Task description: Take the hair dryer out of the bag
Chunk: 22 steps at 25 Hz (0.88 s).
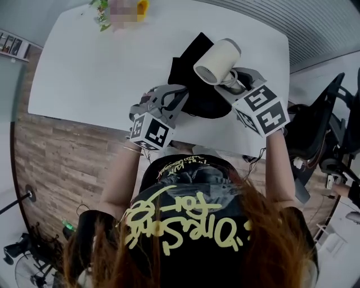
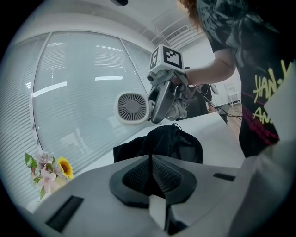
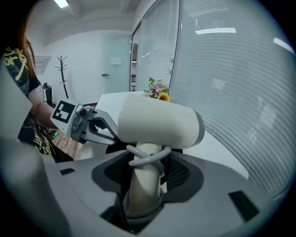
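The hair dryer [image 1: 218, 61], cream-coloured with a round grille at its back end, is held clear of the bag [image 1: 191, 90], just above it at the upper centre of the head view. Its handle is clamped between the jaws of the right gripper [image 1: 235, 83], and in the right gripper view the handle is seen standing upright between the pads, with the barrel lying across the top and a pale cord [image 3: 144, 156] looped around the handle just under the barrel. The black bag is seen lying slumped on the white table [image 1: 95, 67], below and slightly left of the dryer. The jaws of the left gripper [image 1: 178, 98] are closed together, as is shown in the left gripper view, where the two dark pads meet along a thin line. Its tips are placed at the near left edge of the bag, but whether a fold of the fabric is pinched there cannot be made out. A small bunch of flowers [image 1: 101, 11] is seen at the far edge of the table, at the upper left of the head view, well apart from the bag. A dark office chair [image 1: 318, 132] is seen at the right edge, beside the table.
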Tool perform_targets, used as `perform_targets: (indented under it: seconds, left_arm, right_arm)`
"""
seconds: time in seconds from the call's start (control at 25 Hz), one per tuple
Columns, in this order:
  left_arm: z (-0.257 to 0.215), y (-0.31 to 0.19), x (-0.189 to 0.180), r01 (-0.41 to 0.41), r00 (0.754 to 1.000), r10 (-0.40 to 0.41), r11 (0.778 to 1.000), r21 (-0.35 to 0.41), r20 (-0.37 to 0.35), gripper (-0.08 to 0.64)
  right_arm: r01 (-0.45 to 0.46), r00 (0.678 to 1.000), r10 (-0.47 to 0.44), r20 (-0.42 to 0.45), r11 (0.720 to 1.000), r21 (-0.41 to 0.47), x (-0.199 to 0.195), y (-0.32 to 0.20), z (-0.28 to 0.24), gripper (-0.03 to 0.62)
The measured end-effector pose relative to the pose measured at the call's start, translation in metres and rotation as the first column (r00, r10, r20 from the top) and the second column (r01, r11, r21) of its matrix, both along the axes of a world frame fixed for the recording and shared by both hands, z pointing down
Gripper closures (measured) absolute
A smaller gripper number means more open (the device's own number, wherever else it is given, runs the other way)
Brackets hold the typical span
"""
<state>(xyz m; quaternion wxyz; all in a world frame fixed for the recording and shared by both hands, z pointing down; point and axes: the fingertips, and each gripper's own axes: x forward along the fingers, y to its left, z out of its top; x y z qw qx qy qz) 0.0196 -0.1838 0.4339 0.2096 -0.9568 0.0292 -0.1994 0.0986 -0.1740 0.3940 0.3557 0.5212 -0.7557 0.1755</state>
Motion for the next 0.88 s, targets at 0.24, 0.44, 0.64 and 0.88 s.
perform_targets:
  seconds: [0.24, 0.44, 0.64, 0.88]
  left_arm:
    - [0.005, 0.009, -0.007, -0.05, 0.999, 0.051, 0.999, -0.019, 0.017, 0.545]
    - [0.009, 0.014, -0.014, -0.078, 0.996, 0.078, 0.997, -0.01, 0.035, 0.546]
    - [0.012, 0.018, -0.02, -0.116, 0.992, 0.118, 0.993, -0.029, 0.044, 0.546]
    - [0.018, 0.023, -0.025, -0.133, 0.989, 0.135, 0.99, -0.036, 0.061, 0.548]
  right_arm:
    - [0.009, 1.0, -0.007, 0.028, 0.999, -0.045, -0.016, -0.023, 0.013, 0.383]
    - [0.01, 1.0, -0.01, -0.003, 0.996, -0.089, -0.022, -0.041, 0.027, 0.383]
    - [-0.021, 1.0, 0.021, -0.005, 0.99, -0.139, -0.024, -0.05, 0.046, 0.383]
    - [-0.035, 0.999, 0.029, -0.037, 0.983, -0.178, -0.025, -0.052, 0.07, 0.383]
